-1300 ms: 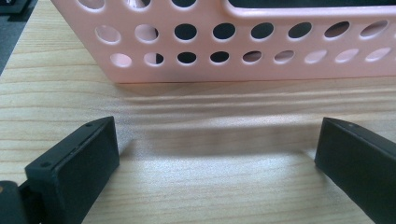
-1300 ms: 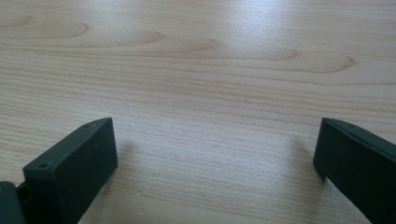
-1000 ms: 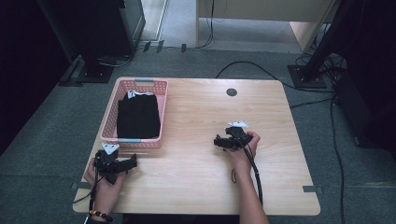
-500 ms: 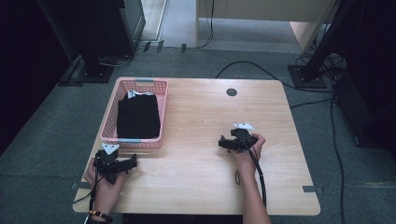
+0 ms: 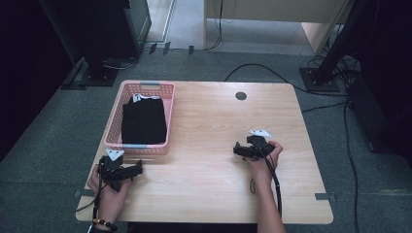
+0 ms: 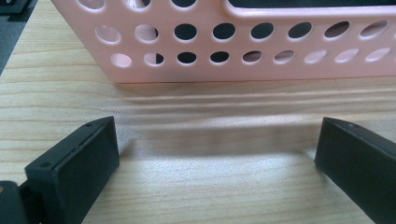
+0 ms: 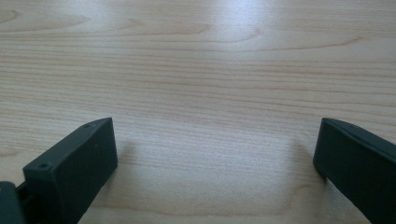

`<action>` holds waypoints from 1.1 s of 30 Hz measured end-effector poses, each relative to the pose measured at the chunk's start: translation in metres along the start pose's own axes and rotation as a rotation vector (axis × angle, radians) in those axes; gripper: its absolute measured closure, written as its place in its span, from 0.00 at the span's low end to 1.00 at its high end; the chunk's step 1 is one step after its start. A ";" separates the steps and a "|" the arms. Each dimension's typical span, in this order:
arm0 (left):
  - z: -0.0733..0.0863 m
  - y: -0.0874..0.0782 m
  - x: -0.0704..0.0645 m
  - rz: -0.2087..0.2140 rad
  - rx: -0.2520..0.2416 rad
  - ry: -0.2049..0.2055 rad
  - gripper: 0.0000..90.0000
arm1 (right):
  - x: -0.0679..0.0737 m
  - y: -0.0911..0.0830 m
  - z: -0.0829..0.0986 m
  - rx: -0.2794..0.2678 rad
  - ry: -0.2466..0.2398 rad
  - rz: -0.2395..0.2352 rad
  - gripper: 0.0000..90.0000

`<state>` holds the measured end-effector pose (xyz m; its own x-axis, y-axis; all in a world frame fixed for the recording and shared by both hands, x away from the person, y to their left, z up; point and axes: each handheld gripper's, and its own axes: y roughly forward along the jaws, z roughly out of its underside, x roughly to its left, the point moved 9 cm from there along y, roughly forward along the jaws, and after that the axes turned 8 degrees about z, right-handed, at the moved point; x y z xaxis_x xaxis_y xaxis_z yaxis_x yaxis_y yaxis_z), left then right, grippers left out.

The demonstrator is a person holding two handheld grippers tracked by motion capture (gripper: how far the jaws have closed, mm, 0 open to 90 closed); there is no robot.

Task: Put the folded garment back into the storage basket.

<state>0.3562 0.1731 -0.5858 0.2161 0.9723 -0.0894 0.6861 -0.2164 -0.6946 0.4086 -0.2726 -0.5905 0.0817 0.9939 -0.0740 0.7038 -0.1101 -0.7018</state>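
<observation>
A pink perforated basket (image 5: 114, 127) stands at the table's left side with a folded black cloth (image 5: 143, 120) inside it. My left gripper (image 5: 120, 166) rests on the table just in front of the basket's near wall. It is open with nothing between its jaws. In the left gripper view the left gripper (image 6: 217, 149) faces that pink wall (image 6: 243, 56) at close range. My right gripper (image 5: 247, 148) lies right of the table's centre, held by a hand. It is open over bare wood, as the right gripper view shows for the right gripper (image 7: 215, 149).
The wooden table (image 5: 214, 126) has a round cable hole (image 5: 241, 95) near its far edge. A black cable (image 5: 274, 179) trails from the right gripper along the forearm. Dark equipment stands and cables lie on the floor beyond the table.
The right gripper has shifted slightly to the right and a little toward the person. The left gripper and the basket have not moved.
</observation>
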 end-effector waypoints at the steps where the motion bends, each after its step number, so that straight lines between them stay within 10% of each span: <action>1: 0.000 0.000 0.000 0.000 0.000 0.000 0.00 | -0.001 0.000 0.000 -0.001 0.001 0.002 0.00; 33: 0.000 0.000 0.000 0.000 0.000 0.000 0.00 | -0.034 -0.004 0.009 -0.011 0.026 0.024 0.00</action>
<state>0.3561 0.1731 -0.5858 0.2160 0.9723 -0.0894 0.6861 -0.2164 -0.6946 0.3965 -0.3058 -0.5911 0.1170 0.9905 -0.0718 0.7088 -0.1339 -0.6926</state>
